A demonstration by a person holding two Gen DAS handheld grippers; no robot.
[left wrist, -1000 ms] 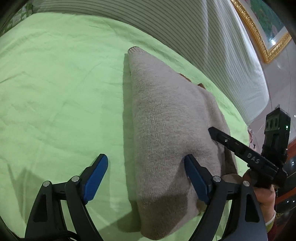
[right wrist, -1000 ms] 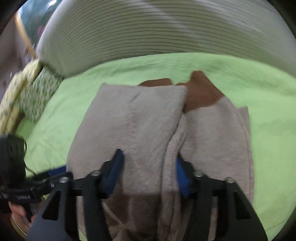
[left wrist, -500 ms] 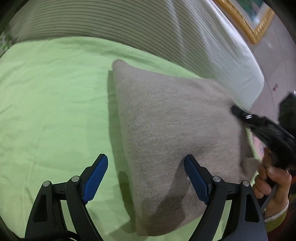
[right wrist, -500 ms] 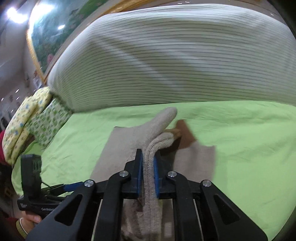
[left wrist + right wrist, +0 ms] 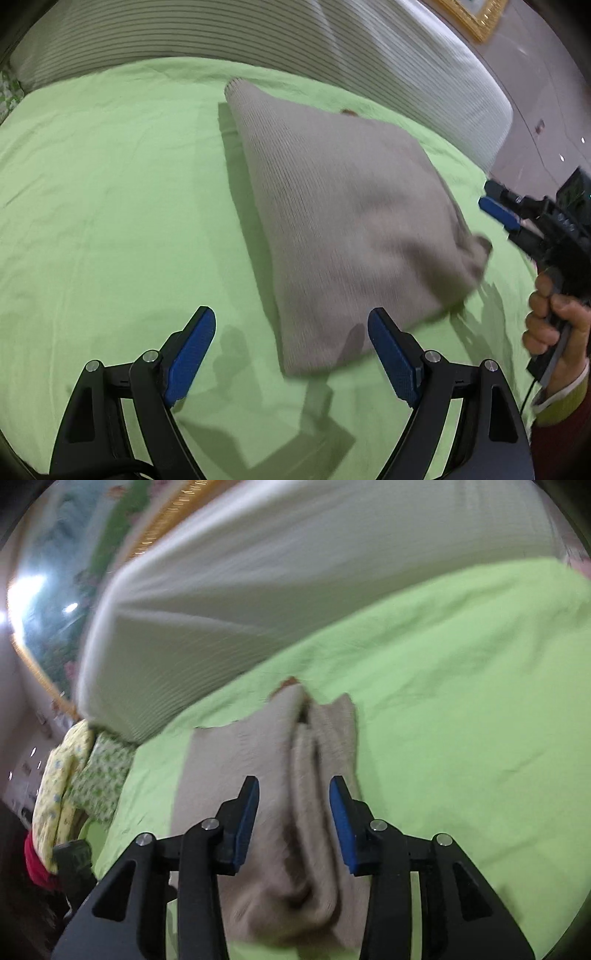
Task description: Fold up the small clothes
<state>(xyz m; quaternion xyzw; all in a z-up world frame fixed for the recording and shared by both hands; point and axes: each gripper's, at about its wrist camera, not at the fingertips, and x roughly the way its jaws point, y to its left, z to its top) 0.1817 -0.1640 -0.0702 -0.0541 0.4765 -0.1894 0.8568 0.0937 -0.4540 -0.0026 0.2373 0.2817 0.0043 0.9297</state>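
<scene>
A folded beige knit garment point(image 5: 343, 221) lies on the green sheet point(image 5: 110, 206). My left gripper point(image 5: 291, 350) is open and empty, just short of the garment's near corner. In the left wrist view my right gripper point(image 5: 498, 210) shows at the right, held by a hand, close to the garment's right corner. In the right wrist view my right gripper point(image 5: 293, 812) is open, its blue pads on either side of the garment's point(image 5: 306, 775) bunched folds without pinching them. A bit of brown trim point(image 5: 290, 682) peeks out at the far end.
A large striped white pillow point(image 5: 332, 48) lies along the far side of the bed. Yellow and green patterned cloths point(image 5: 74, 771) are piled at the left in the right wrist view. A gold-framed picture point(image 5: 476, 18) hangs behind.
My right gripper was shut on the garment's edge half a second ago; it has opened and let go. The garment has dropped flat. The left gripper has drawn back a little.
</scene>
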